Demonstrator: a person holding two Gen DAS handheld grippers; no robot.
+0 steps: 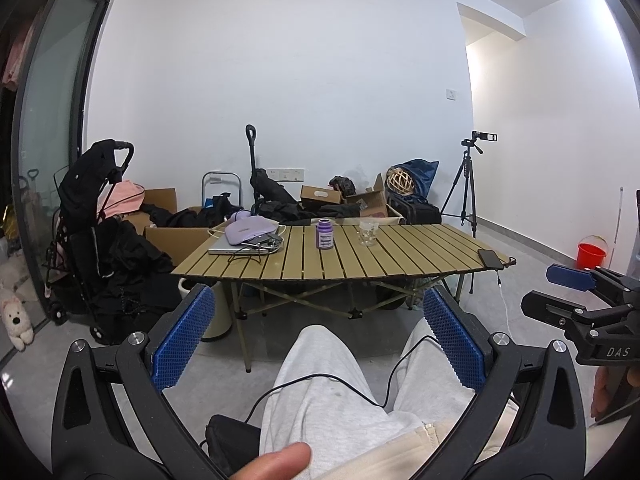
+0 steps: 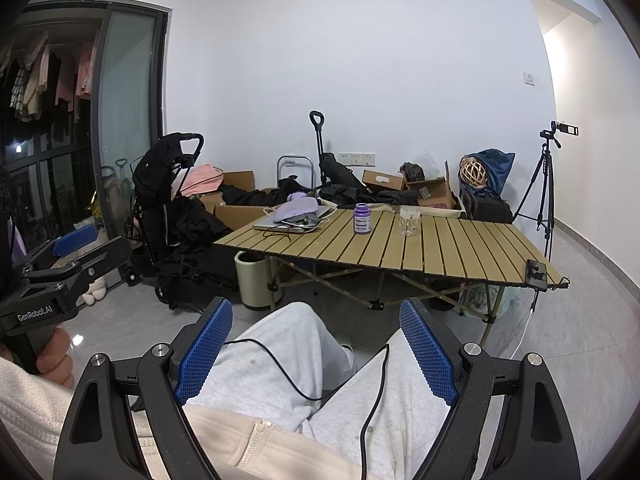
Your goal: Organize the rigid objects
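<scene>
Both claws, left [image 1: 318,332] and right [image 2: 316,340], gape apart, short of the table [image 2: 440,256] edge.

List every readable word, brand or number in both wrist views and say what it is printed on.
"DAS": on the right gripper body, seen from the left wrist view.
"GenRobot.AI": on the left gripper body, seen from the right wrist view.
Purple bottle label: too small to read.
Cardboard box sticker: blurred, unreadable.
</scene>
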